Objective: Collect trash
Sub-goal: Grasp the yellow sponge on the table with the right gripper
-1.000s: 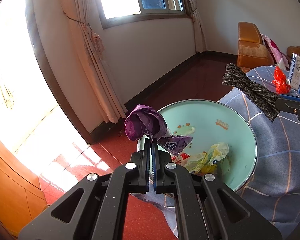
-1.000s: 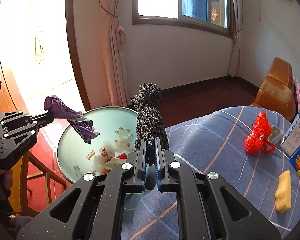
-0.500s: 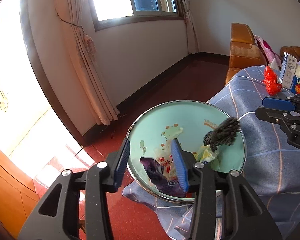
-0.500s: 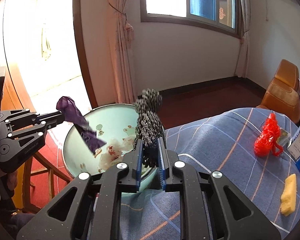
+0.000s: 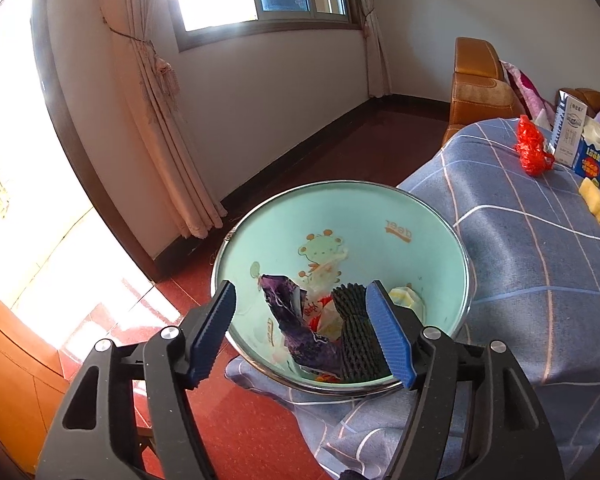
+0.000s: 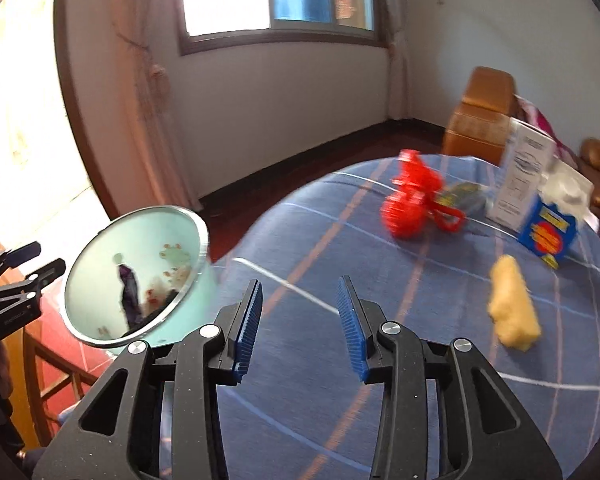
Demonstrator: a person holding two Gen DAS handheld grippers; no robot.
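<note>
Your left tongs (image 5: 300,336) and right tongs (image 6: 300,328) are opening, empty; the basin (image 5: 440,220) overhanging the surface (image 6: 320,400) could tip if nudged.

My right gripper (image 6: 300,324) is opening, empty, over the blue cloth (image 6: 308,248); the basin (image 6: 100,276) sits left, red netting (image 6: 416,208) ahead.
</note>
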